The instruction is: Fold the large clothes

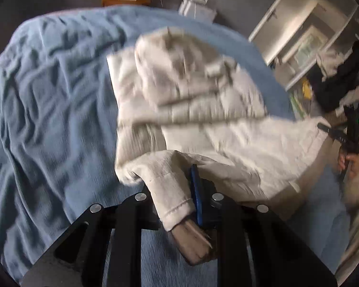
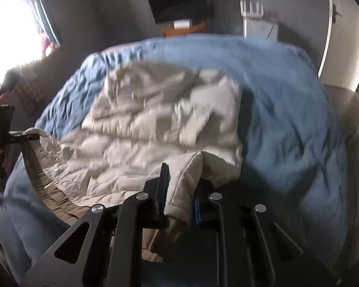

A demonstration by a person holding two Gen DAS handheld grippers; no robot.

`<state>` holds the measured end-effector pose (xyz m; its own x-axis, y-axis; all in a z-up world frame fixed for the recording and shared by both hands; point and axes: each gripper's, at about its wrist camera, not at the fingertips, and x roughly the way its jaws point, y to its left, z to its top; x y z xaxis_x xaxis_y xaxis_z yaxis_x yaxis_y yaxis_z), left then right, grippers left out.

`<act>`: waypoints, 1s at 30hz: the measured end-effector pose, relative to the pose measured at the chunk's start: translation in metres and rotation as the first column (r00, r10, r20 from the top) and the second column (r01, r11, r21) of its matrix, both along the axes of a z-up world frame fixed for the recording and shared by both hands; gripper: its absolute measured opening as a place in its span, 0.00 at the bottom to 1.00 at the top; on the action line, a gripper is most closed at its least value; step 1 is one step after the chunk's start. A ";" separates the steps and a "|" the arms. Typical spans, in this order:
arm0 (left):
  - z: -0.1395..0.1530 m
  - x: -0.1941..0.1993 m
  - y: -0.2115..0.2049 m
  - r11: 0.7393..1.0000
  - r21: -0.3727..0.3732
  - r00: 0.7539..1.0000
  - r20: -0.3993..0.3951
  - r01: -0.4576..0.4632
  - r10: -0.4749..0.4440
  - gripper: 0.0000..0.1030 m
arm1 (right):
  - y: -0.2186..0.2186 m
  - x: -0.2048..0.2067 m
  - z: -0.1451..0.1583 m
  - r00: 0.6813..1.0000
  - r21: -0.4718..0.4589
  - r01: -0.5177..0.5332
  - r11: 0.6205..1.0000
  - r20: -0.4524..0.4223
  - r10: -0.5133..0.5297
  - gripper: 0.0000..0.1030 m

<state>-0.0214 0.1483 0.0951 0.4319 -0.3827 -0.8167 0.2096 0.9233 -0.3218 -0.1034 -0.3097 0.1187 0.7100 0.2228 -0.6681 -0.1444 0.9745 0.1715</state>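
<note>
A cream quilted jacket [image 1: 191,100] lies spread across a blue bedspread [image 1: 47,95], its near edge lifted. In the left wrist view my left gripper [image 1: 171,184] is shut on a stitched corner of the jacket, and the cloth hangs down between the blue pads. Far right in that view, my right gripper [image 1: 323,128] pinches the jacket's other corner, with a hand [image 1: 349,165] behind it. The right wrist view shows the right gripper [image 2: 183,177] shut on a fold of the jacket [image 2: 155,119]. The left gripper [image 2: 24,135] holds the edge at far left. Both views are blurred.
The bedspread [image 2: 287,119] fills most of both views. Beyond the bed stand a dark screen [image 2: 182,2] and a white box [image 2: 258,24]. A bright window [image 2: 7,35] is at left. White shelves [image 1: 299,24] and dark clothes [image 1: 335,79] sit to the right.
</note>
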 end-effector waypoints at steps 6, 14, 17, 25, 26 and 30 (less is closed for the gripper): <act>0.026 0.036 0.001 0.997 0.007 0.988 0.137 -0.076 0.074 0.18 | -0.015 0.035 0.022 0.991 0.050 0.083 0.995 0.105 -0.088 0.14; 0.028 0.094 -0.004 0.977 0.091 0.940 0.302 -0.195 0.160 0.17 | -0.028 0.092 0.025 0.955 0.044 0.196 0.980 0.218 -0.201 0.14; 0.022 0.115 -0.003 0.967 0.087 0.923 0.327 -0.240 0.200 0.17 | -0.029 0.118 0.022 0.942 0.020 0.230 0.973 0.246 -0.228 0.14; 0.004 0.171 -0.005 0.946 0.154 0.904 0.370 -0.286 0.214 0.18 | -0.036 0.197 0.011 0.926 -0.022 0.286 0.958 0.264 -0.271 0.13; 0.001 0.179 -0.005 0.944 0.157 0.905 0.366 -0.289 0.216 0.18 | -0.039 0.206 0.009 0.926 -0.019 0.291 0.956 0.258 -0.277 0.13; -0.017 0.221 0.002 0.943 0.129 0.919 0.299 -0.307 0.258 0.19 | -0.043 0.254 -0.008 0.927 -0.032 0.320 0.947 0.217 -0.306 0.13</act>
